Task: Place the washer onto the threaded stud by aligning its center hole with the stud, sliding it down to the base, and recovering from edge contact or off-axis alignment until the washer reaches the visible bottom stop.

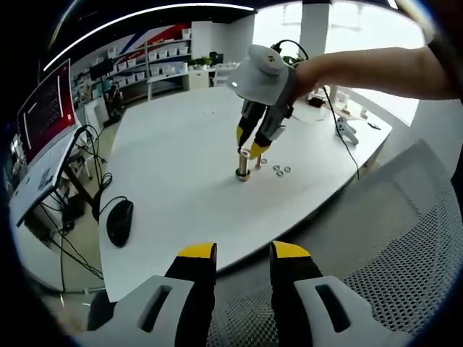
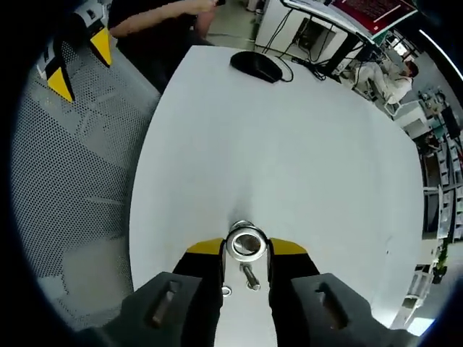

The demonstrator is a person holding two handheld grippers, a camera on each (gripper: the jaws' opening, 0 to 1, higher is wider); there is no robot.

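Washer (image 2: 246,243), clamped between the right gripper (image 2: 246,249) jaws, hovers near the stud (image 2: 250,276); next, center the hole. Left gripper (image 1: 243,254) jaws apart.

Left view distant; right view overhead, sharing table (image 1: 181,159).
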